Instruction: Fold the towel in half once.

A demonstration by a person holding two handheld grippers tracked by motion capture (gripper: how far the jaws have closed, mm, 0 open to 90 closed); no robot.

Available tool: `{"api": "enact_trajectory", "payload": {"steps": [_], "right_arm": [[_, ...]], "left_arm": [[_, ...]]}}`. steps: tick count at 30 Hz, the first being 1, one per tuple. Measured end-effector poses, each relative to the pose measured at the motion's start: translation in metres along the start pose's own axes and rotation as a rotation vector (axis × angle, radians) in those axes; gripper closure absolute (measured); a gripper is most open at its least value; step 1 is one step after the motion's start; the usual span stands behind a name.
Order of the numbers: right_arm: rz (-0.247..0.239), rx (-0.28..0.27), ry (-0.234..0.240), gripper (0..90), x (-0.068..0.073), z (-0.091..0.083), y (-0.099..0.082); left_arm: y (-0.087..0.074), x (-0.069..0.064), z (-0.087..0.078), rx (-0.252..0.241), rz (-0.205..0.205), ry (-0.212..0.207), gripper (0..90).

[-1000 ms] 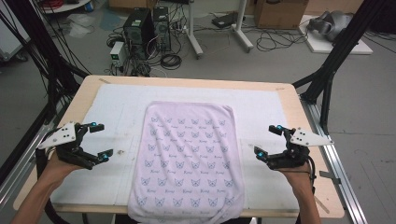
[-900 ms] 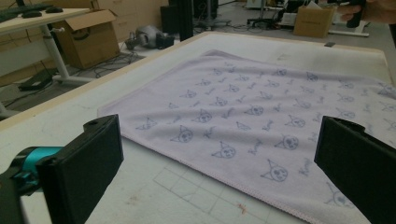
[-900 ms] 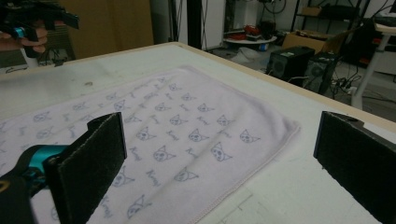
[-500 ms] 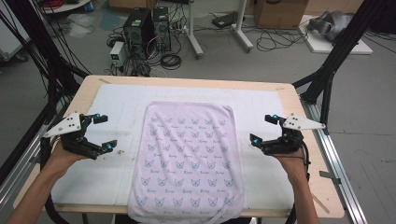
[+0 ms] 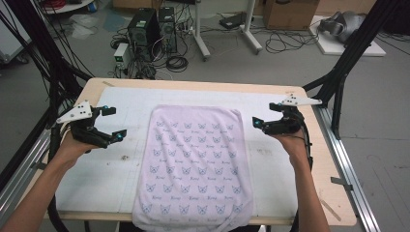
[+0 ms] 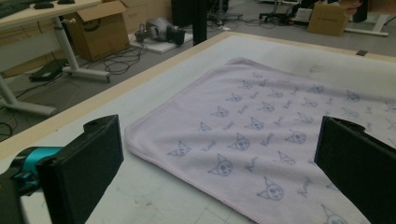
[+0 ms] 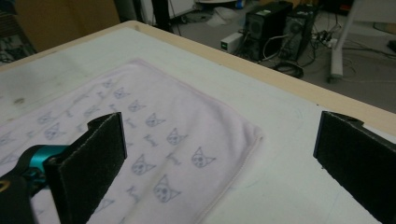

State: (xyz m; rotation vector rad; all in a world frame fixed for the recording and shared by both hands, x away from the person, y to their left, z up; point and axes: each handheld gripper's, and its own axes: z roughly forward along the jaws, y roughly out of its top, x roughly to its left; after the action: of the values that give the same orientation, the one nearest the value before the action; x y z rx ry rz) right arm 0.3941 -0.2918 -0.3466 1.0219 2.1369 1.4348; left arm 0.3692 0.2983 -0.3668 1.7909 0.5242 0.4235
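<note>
In the high view, a pale towel [image 5: 195, 166] with a cat print lies flat in the middle of the table [image 5: 300, 193], its long axis running from the far side toward the person, its near end draped over the table's near edge. The left gripper [image 5: 112, 123] hovers left of the towel's far half and the right gripper [image 5: 263, 116] hangs just off its far right corner, both with jaws wide and holding nothing; the right one looks nearer. In the left gripper view, the towel's far left corner [image 6: 135, 135] lies ahead between the spread jaws, bare table between. In the right gripper view, the far right corner [image 7: 254, 135] sits between the wide jaws, close ahead. Nothing stands in the way; computers [image 5: 154, 26] and cables lie on the floor beyond.
</note>
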Motion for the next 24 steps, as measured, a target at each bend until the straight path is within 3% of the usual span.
{"api": "enact_trajectory", "payload": {"steps": [8,13,16,21,24], "right_arm": [[0.030,0.083,-0.057,1.6,-0.020,0.040,0.018],[0.023,0.127,-0.068,1.6,-0.028,0.063,0.027],[0.044,0.140,-0.069,1.6,-0.032,0.073,0.032],[0.061,0.190,-0.075,1.6,-0.040,0.090,0.037],[0.073,0.221,-0.079,1.6,-0.045,0.098,0.038]], "left_arm": [[0.007,0.015,0.012,0.014,-0.012,0.002,1.7],[0.009,0.024,0.018,0.000,-0.019,0.007,1.7],[0.009,0.031,0.023,0.023,-0.025,0.019,1.7],[0.013,0.036,0.029,0.008,-0.015,0.026,1.7],[0.010,0.039,0.031,0.025,-0.021,0.031,1.7]]}}
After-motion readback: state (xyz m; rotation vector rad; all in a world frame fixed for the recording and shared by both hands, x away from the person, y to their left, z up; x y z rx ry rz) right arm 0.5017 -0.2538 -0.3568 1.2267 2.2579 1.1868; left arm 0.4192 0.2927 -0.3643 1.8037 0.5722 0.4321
